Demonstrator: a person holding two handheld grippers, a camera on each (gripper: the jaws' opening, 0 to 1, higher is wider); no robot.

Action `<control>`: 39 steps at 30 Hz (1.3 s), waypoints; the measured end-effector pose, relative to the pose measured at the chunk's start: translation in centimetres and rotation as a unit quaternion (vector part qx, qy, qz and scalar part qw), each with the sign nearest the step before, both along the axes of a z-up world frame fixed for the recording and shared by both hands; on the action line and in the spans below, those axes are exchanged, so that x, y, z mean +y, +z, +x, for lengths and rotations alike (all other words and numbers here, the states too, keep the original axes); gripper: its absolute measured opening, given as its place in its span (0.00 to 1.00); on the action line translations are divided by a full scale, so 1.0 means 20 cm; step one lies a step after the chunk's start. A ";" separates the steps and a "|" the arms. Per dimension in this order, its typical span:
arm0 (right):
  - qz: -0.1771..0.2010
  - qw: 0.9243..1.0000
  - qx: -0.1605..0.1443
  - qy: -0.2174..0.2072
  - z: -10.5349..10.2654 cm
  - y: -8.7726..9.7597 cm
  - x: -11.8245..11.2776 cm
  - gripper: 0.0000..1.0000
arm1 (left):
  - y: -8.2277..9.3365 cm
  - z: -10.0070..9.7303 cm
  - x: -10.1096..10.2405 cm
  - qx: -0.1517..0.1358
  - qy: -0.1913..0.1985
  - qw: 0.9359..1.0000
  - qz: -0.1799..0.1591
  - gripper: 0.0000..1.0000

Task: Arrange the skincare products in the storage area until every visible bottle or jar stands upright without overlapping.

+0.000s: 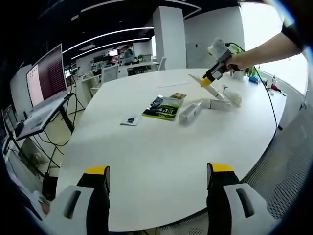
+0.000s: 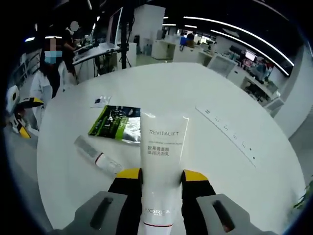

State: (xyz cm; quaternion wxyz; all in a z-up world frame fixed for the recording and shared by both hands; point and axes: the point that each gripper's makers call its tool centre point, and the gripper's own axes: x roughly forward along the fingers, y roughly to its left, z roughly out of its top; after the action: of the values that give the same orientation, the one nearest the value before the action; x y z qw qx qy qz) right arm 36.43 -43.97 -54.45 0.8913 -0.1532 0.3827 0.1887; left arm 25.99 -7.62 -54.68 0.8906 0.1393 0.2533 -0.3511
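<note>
The right tool (image 2: 161, 182) pinched a tall white plastic tube (image 2: 163, 161); the left tool (image 1: 157, 176) was spread. Best to stand the tube slowly on bare bench (image 2: 234, 181).

White tubes, green sachet, white table

The L'Oréal Revitalift tube (image 2: 162, 161) is white with grey lettering; the sachet (image 2: 116, 124) is green, black and silver; the table (image 2: 205, 152) is plain white.

Bright, even ceiling-strip lighting, window glare, fisheye-bent edges.
</note>
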 end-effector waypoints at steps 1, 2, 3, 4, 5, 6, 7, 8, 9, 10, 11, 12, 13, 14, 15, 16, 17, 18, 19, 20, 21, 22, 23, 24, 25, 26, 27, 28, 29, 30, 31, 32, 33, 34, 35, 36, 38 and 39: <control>-0.001 1.000 -0.003 0.000 0.00 0.00 -0.01 0.21 | 0.00 0.00 0.00 0.000 0.000 1.000 0.000 0.75; -0.003 1.000 -0.006 0.000 0.00 0.01 -0.01 0.21 | 0.01 0.00 -0.01 0.000 -0.001 1.000 0.000 0.75; -0.006 1.000 -0.009 -0.001 -0.01 0.01 -0.01 0.21 | 0.01 -0.01 -0.01 -0.001 -0.001 1.000 0.000 0.75; -0.006 1.000 -0.012 -0.001 -0.01 0.01 -0.01 0.21 | 0.01 0.00 -0.01 -0.001 -0.002 1.000 0.000 0.75; -0.005 1.000 -0.014 -0.002 -0.01 0.02 0.00 0.21 | 0.01 0.00 -0.01 -0.001 -0.002 1.000 0.000 0.75; -0.001 1.000 -0.017 -0.003 -0.01 0.04 0.01 0.21 | 0.00 0.00 0.00 -0.001 -0.003 1.000 0.000 0.75; 0.003 1.000 -0.018 -0.003 -0.02 0.05 0.01 0.21 | 0.00 0.00 0.00 -0.002 -0.003 1.000 0.000 0.75; 0.007 1.000 -0.021 -0.001 -0.03 0.06 0.01 0.21 | 0.01 0.00 -0.01 -0.002 -0.003 1.000 0.000 0.75; 0.006 1.000 -0.022 -0.001 -0.04 0.07 0.03 0.21 | 0.01 0.00 -0.01 -0.002 -0.004 1.000 0.000 0.75; 0.004 1.000 -0.025 -0.001 -0.04 0.08 0.03 0.21 | 0.01 0.00 -0.01 -0.002 -0.004 1.000 0.000 0.75; 0.003 1.000 -0.028 0.000 -0.04 0.08 0.03 0.21 | 0.00 0.00 -0.01 -0.002 -0.005 1.000 0.000 0.75; 0.004 1.000 -0.030 -0.001 -0.04 0.08 0.03 0.21 | 0.00 0.00 0.00 -0.003 -0.005 1.000 0.000 0.75; 0.005 0.999 -0.031 -0.002 -0.05 0.08 0.04 0.21 | 0.00 0.00 0.00 -0.003 -0.006 1.000 -0.001 0.75; 0.006 0.999 -0.033 -0.004 -0.06 0.08 0.04 0.21 | 0.00 0.00 -0.01 -0.003 -0.006 1.000 -0.001 0.75; 0.008 0.999 -0.036 -0.008 -0.07 0.09 0.04 0.21 | 0.01 0.00 -0.01 -0.003 -0.006 1.000 -0.001 0.75; 0.009 0.999 -0.038 -0.010 -0.07 0.09 0.04 0.21 | 0.01 0.00 -0.01 -0.003 -0.007 1.000 -0.001 0.75; 0.011 0.999 -0.040 -0.012 -0.08 0.10 0.04 0.21 | 0.01 0.00 -0.01 -0.003 -0.007 1.000 -0.001 0.75; 0.012 0.999 -0.042 -0.014 -0.09 0.10 0.05 0.21 | 0.00 0.00 0.00 -0.003 -0.008 1.000 0.000 0.74; 0.014 0.999 -0.043 -0.016 -0.10 0.11 0.05 0.21 | 0.00 0.00 0.00 -0.003 -0.008 1.000 0.000 0.74; 0.020 0.999 -0.042 -0.018 -0.11 0.11 0.06 0.21 | -0.01 0.00 0.00 -0.002 -0.008 1.000 -0.001 0.74; 0.023 0.999 -0.043 -0.019 -0.12 0.12 0.07 0.21 | -0.01 0.00 0.00 -0.002 -0.008 1.000 -0.002 0.74; 0.026 0.998 -0.047 -0.021 -0.13 0.13 0.08 0.21 | 0.00 0.00 -0.01 -0.002 -0.009 1.000 -0.002 0.74; 0.028 0.998 -0.048 -0.023 -0.12 0.11 0.07 0.21 | 0.00 0.00 -0.01 -0.002 -0.010 1.000 -0.002 0.74; 0.031 0.998 -0.050 -0.025 -0.13 0.12 0.08 0.21 | 0.00 0.00 -0.01 -0.001 -0.010 1.000 -0.003 0.74; 0.031 0.998 -0.052 -0.025 -0.15 0.14 0.09 0.21 | 0.00 0.00 -0.01 -0.001 -0.010 1.000 -0.003 0.73; 0.032 0.998 -0.053 -0.026 -0.15 0.14 0.09 0.21 | 0.00 0.00 -0.02 0.000 -0.011 1.000 -0.003 0.73; 0.032 0.998 -0.054 -0.026 -0.15 0.14 0.09 0.20 | 0.00 0.00 -0.02 0.000 -0.012 1.000 -0.002 0.73; 0.031 0.998 -0.056 -0.026 -0.15 0.13 0.08 0.20 | 0.01 -0.01 -0.02 0.000 -0.013 1.000 -0.002 0.73; 0.030 0.997 -0.059 -0.028 -0.17 0.16 0.09 0.20 | 0.01 -0.01 -0.02 0.000 -0.013 1.000 -0.003 0.73; 0.031 0.997 -0.061 -0.029 -0.18 0.17 0.09 0.20 | 0.01 -0.01 -0.02 0.000 -0.013 1.000 -0.003 0.73; 0.032 0.997 -0.064 -0.031 -0.19 0.16 0.09 0.20 | 0.01 -0.01 -0.02 0.000 -0.013 1.000 -0.003 0.73; 0.033 0.997 -0.065 -0.032 -0.19 0.17 0.09 0.20 | 0.01 -0.01 -0.03 0.000 -0.014 1.000 -0.003 0.73; 0.033 0.997 -0.067 -0.033 -0.20 0.17 0.09 0.20 | 0.01 -0.02 -0.03 0.000 -0.014 1.000 -0.002 0.73; 0.033 0.996 -0.069 -0.035 -0.20 0.17 0.08 0.20 | 0.02 -0.02 -0.03 -0.001 -0.015 1.000 -0.002 0.73; 0.032 0.996 -0.070 -0.036 -0.21 0.19 0.08 0.20 | 0.02 -0.02 -0.03 -0.001 -0.015 1.000 -0.002 0.73; 0.032 0.996 -0.073 -0.037 -0.21 0.19 0.08 0.20 | 0.01 -0.01 -0.02 0.000 -0.015 1.000 -0.002 0.73; 0.033 0.996 -0.078 -0.039 -0.22 0.19 0.08 0.20 | 0.01 -0.01 -0.02 -0.001 -0.015 1.000 -0.001 0.73; 0.033 0.995 -0.080 -0.040 -0.22 0.20 0.08 0.20 | 0.01 -0.01 -0.02 -0.001 -0.015 1.000 -0.002 0.73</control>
State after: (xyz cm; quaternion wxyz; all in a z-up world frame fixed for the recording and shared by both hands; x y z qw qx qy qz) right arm 31.97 -42.44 -50.55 0.9305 -0.1226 0.3096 0.1524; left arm 25.77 -8.04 -54.52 0.8859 0.1418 0.2499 -0.3642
